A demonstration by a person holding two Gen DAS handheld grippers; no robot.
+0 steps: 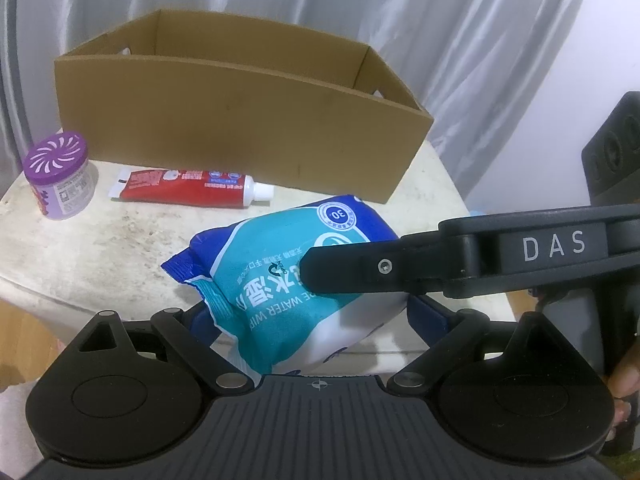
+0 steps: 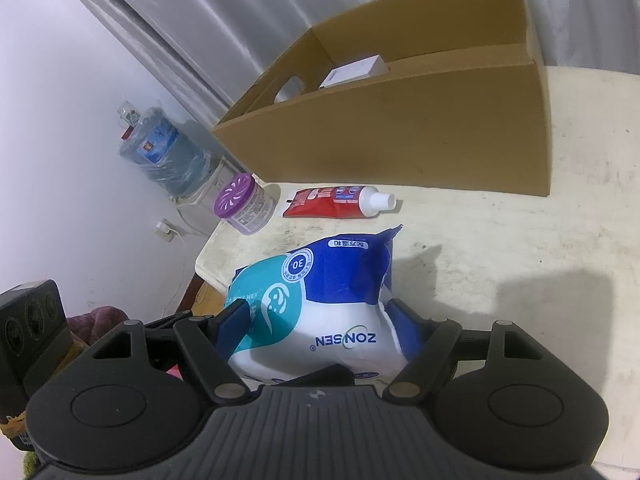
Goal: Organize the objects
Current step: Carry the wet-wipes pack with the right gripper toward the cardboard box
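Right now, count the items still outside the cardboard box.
3: purple-lidded jar at the table's left edge, red tube lying before the box, wipes pack between both grippers. Others may sit unseen.

The pack of wipes point(image 1: 280, 280) is teal and white with deep blue ends, white lettering and a round blue-ringed badge. The toothpaste tube point(image 1: 188, 188) is red with a blue-and-white band and a white cap. The jar point(image 1: 60, 176) is pale lilac with a purple lid bearing a white swirl of petals. The box point(image 1: 224, 128) is plain brown cardboard. The table point(image 1: 100, 248) is cream, mottled with grey stains. Behind hangs a grey-white curtain point(image 1: 360, 8)
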